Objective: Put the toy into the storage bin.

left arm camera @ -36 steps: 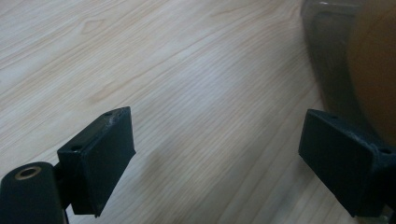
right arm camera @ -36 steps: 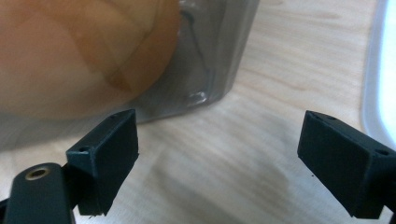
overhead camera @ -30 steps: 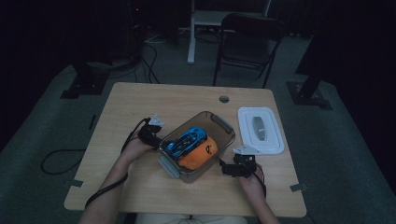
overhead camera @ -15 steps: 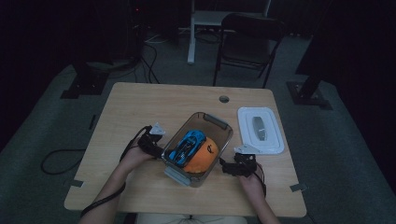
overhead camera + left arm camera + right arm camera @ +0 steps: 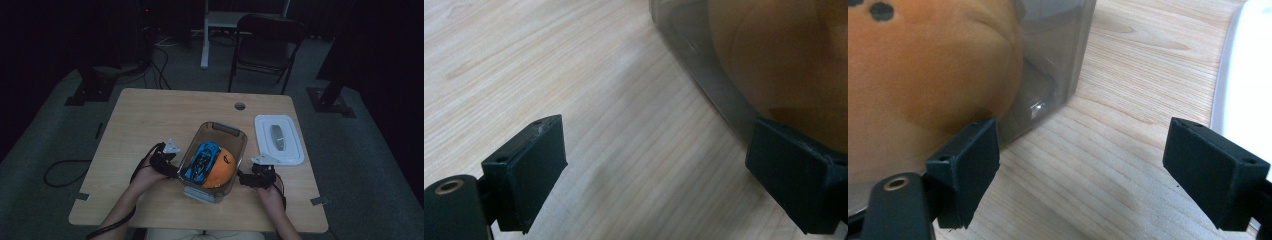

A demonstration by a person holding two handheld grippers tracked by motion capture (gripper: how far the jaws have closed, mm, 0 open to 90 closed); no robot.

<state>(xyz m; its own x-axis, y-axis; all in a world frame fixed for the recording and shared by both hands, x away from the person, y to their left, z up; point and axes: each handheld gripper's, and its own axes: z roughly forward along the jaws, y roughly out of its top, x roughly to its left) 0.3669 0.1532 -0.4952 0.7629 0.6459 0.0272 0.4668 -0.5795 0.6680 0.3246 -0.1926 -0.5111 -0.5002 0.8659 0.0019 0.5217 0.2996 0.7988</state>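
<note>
1. clear bin [image 5: 214, 161] sits mid-table [image 5: 150, 120], blue car [image 5: 201, 159] and orange toy [image 5: 221, 169] inside.
2. i see left gripper [image 5: 172, 169] spread, against the bin's left wall (one jaw alongside it).
3. right gripper [image 5: 246, 178] spread at the right wall, white lid [image 5: 278, 139] beyond.

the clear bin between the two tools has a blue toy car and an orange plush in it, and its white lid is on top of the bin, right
Not quite: the white lid is off the clear bin, lying flat on the table to its right, as the high view shows. The bin, between the two tools, does hold the blue toy car and orange plush.

No text, label or number can be read anywhere — not on the clear container [image 5: 212, 160].
</note>
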